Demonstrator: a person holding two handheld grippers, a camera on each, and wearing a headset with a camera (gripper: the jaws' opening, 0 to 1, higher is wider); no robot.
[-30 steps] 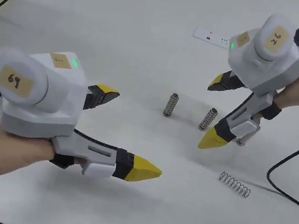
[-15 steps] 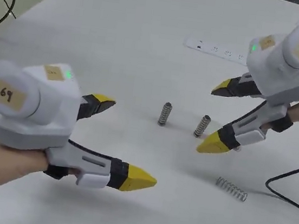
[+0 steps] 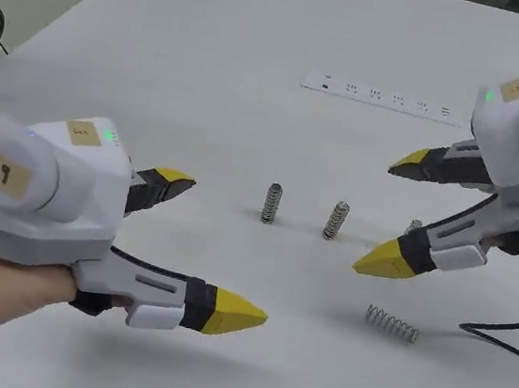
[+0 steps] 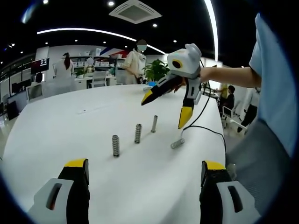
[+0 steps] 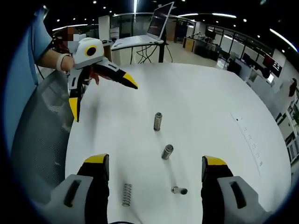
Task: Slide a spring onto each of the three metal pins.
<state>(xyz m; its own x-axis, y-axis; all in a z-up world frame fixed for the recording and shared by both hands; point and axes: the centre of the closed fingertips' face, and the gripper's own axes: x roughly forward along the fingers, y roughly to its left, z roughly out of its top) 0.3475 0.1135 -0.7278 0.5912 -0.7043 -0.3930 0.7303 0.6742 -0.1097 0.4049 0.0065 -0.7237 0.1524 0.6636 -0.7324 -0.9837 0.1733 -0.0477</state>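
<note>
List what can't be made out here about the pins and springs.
Third pin: head view, lower part hidden behind the right claw's lower jaw.
Middle pin's spring: too small in any view to tell if fully seated.
Cable: head view, cut off by the right edge.

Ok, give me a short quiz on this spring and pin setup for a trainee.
1. True or false: the pin nearest the right gripper carries a spring.
2. The loose spring lies: A on the table, B on a pin, C in a gripper.
3. Fill in: the fingers of the left gripper are ___.
Key: 1 false; 2 A; 3 open.
</note>
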